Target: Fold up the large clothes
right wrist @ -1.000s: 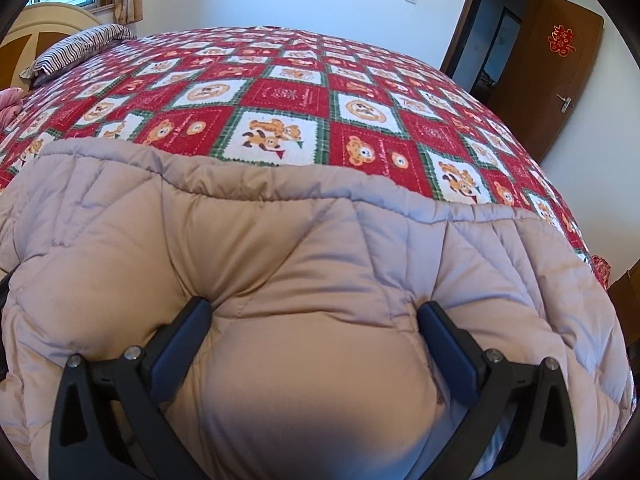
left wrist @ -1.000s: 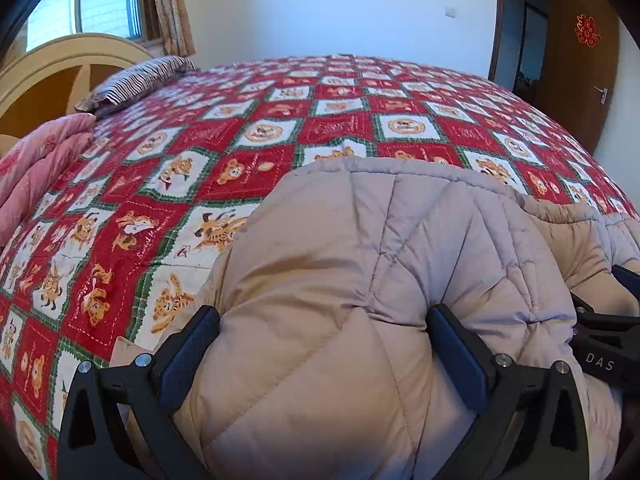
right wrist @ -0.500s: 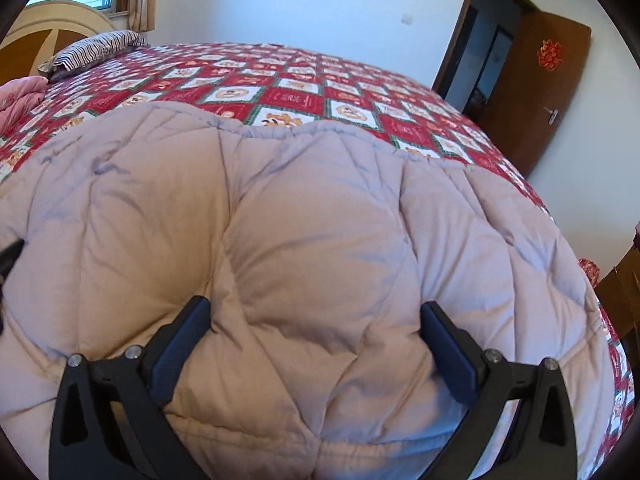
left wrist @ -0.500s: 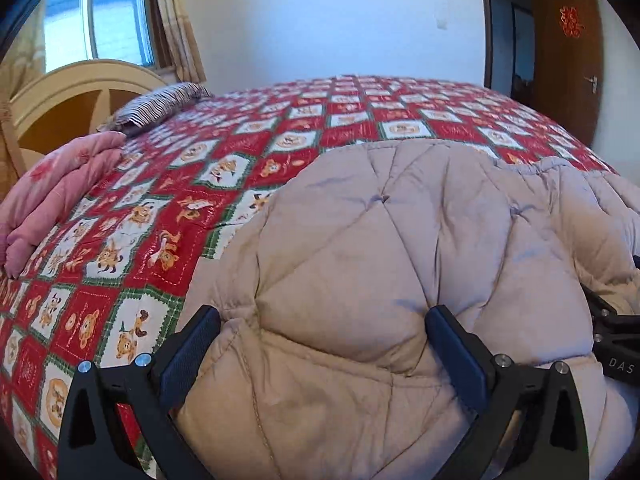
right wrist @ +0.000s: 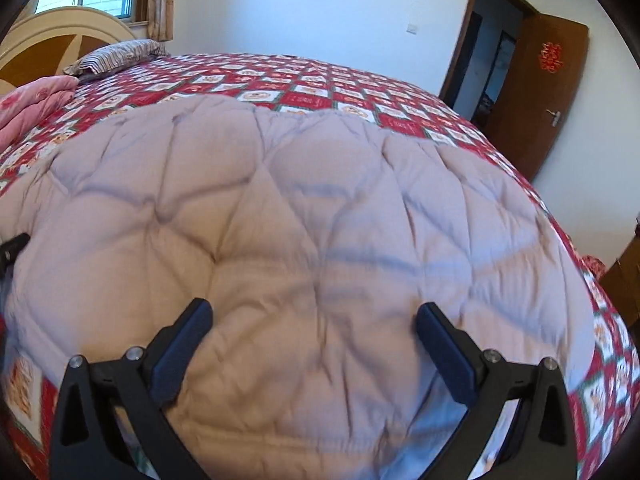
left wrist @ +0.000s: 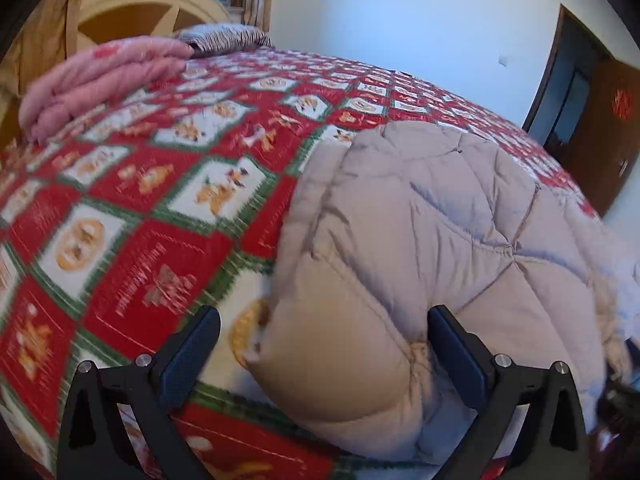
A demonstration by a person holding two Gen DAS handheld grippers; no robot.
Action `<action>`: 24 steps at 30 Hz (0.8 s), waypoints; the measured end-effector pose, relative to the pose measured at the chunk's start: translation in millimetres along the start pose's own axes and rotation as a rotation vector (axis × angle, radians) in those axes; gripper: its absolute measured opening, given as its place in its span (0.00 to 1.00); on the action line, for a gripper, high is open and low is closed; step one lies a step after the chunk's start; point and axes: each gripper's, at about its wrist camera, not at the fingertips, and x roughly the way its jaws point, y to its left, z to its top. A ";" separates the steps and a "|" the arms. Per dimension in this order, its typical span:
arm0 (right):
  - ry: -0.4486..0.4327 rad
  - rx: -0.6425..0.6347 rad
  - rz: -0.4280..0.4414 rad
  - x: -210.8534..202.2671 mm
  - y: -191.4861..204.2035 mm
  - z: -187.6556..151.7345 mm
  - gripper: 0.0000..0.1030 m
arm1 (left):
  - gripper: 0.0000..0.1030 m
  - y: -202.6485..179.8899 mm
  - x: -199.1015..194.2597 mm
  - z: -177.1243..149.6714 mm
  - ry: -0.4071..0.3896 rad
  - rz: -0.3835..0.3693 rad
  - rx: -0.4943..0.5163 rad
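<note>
A beige quilted down coat (left wrist: pixel 432 248) lies folded on the red patterned bedspread (left wrist: pixel 152 200). It fills most of the right wrist view (right wrist: pixel 304 216). My left gripper (left wrist: pixel 324 340) is open at the coat's left edge. Its right finger touches the padding and its left finger (left wrist: pixel 188 352) is over the bedspread. My right gripper (right wrist: pixel 314 336) is open just above the coat's near part, and the fabric lies flat between the spread fingers. Part of the left gripper shows at the left edge of the right wrist view (right wrist: pixel 12 248).
A folded pink quilt (left wrist: pixel 96 76) and a striped pillow (left wrist: pixel 228 38) lie by the wooden headboard (left wrist: pixel 132 8) at the far left. A brown door (right wrist: pixel 548 92) stands open at the right. The bed's near edge is just below the grippers.
Both grippers have let go of the coat. The coat has dropped flat on the bed. The left gripper has shifted left off the coat's edge, and both have pulled back a little.
</note>
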 end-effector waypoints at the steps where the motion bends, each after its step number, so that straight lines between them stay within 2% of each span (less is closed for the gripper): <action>1: -0.009 0.004 0.001 3.5 0.6 -4.7 1.00 | 0.99 -2.5 1.3 0.1 0.000 -0.015 0.001; 3: -0.020 0.007 -0.001 9.5 3.3 -7.4 1.00 | 0.99 -9.8 2.7 0.2 -0.002 -0.057 0.014; 7: -0.024 -0.014 -0.028 14.2 10.1 -5.2 1.00 | 0.87 -19.1 3.7 3.5 0.011 -0.149 0.002; 8: -0.022 -0.014 -0.025 15.5 10.0 -4.9 1.00 | 0.82 -20.3 2.4 3.8 0.009 -0.162 0.000; 10: -0.024 -0.005 -0.015 16.1 8.4 -5.1 1.00 | 0.51 -22.7 -4.0 6.2 -0.009 -0.165 0.006; 12: -0.032 -0.003 -0.017 14.9 6.8 -7.8 1.00 | 0.36 -22.0 -15.4 11.7 -0.044 -0.193 0.004; 13: -0.034 -0.004 -0.020 14.2 7.4 -8.3 1.00 | 0.32 -22.5 -19.4 13.8 -0.053 -0.206 0.006; 17: -0.021 -0.008 -0.030 13.1 9.5 -8.4 1.00 | 0.28 -19.2 -31.3 21.7 -0.099 -0.244 -0.003; 24: -0.015 0.000 -0.086 9.4 18.3 -10.3 1.00 | 0.26 7.4 -26.0 12.6 -0.088 -0.310 -0.045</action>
